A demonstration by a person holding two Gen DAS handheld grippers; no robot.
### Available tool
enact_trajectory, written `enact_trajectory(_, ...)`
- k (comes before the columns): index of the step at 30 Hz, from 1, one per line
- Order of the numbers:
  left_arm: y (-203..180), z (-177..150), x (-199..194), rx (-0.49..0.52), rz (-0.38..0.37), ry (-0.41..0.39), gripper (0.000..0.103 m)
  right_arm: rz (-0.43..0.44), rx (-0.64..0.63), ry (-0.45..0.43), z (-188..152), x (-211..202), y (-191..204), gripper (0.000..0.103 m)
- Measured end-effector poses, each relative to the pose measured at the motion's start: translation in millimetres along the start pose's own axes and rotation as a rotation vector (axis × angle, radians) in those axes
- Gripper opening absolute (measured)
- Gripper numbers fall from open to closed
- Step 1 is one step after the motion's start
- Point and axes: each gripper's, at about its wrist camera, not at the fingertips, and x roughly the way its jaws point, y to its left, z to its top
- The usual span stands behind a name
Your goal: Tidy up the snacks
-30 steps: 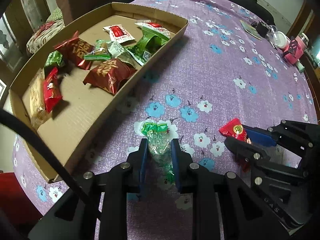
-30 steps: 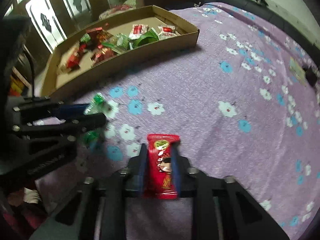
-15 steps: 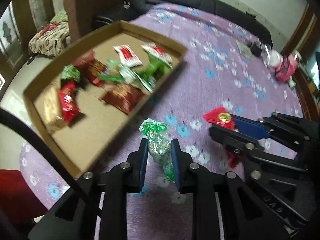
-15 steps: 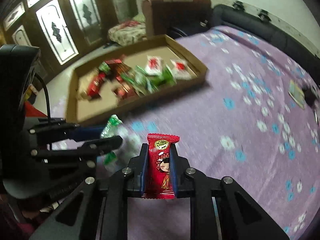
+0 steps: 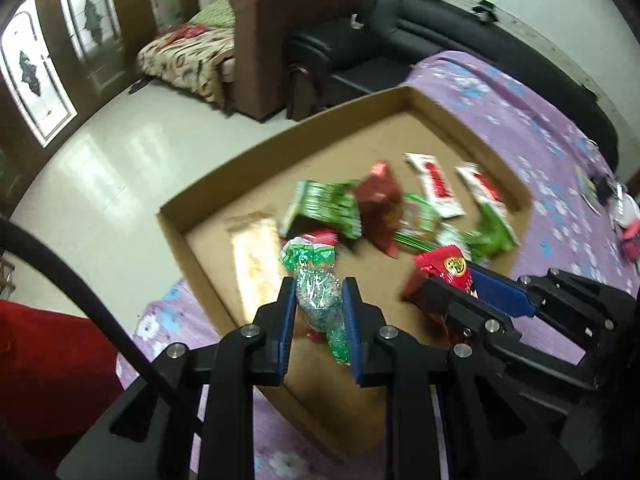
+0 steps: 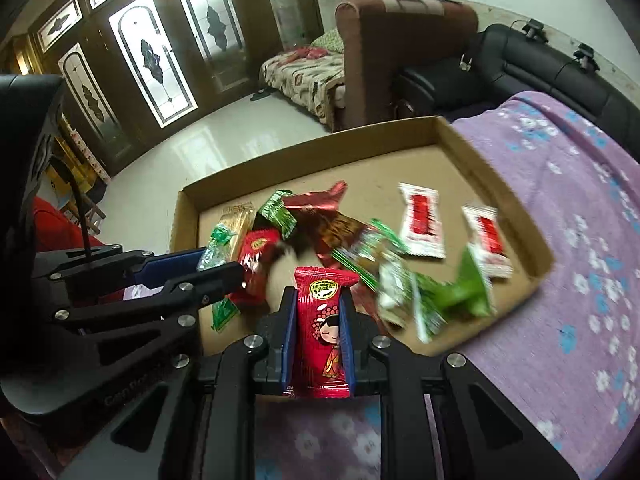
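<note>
This is a home, a living room by its furniture. A brown armchair (image 6: pixel 404 44) stands beside a black leather sofa (image 6: pixel 532 76), and a low daybed with a patterned floral cover (image 6: pixel 308 76) sits behind them. Dark wooden doors with arched frosted-glass panes (image 6: pixel 148 56) line the far wall above a pale glossy tiled floor (image 5: pixel 92 184). A purple flowered cloth (image 6: pixel 580 200) covers the surface, with a shallow cardboard tray (image 6: pixel 308 154) of snack packets at its corner.

both hand-held grippers (image 5: pixel 319 292) (image 6: pixel 318 300) moved from purple cloth (image 6: pixel 580 240) to above cardboard tray (image 5: pixel 400 98) (snacks held).
</note>
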Motion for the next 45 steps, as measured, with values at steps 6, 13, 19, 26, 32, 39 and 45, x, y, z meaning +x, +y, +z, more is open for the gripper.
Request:
enact_trajectory(6,7.3,7.7,15.8,-0.023,0.003,0.042,0.025,-0.028,-0.002,0.026,2.5,11.6,0.4,0.021)
enact_trajectory(13,5.2,6.3,19.3,-0.025,0.010,0.058,0.025,-0.058,0.000,0.025,0.8,7.4,1.1,0.023)
enact_trajectory(19,4.8,7.5,18.0,-0.026,0.036,0.064,0.036,-0.128,0.007,0.002,-0.1,-4.7,-4.1,0.048)
enact_trajectory(26,6.8,2.8,-7.7,-0.060,0.059,-0.031,0.054,-0.123,0.017,-0.104,-10.8,-45.4,0.2,0.061)
enact_trajectory(32,1.4,-10.0,-29.8,-0.032,0.097,-0.108,0.070,-0.128,0.006,-0.150,-32.6,-70.4,6.4,0.068)
enact_trajectory(39,-4.7,-36.0,-50.7,0.008,0.101,-0.147,0.077,-0.089,0.039,-0.112,-60.2,-76.7,6.6,0.068)
enact_trajectory(45,-4.4,-58.3,-60.9,-0.007,0.017,-0.153,0.081,-0.074,0.030,-0.082,-74.3,-77.0,13.1,0.068)
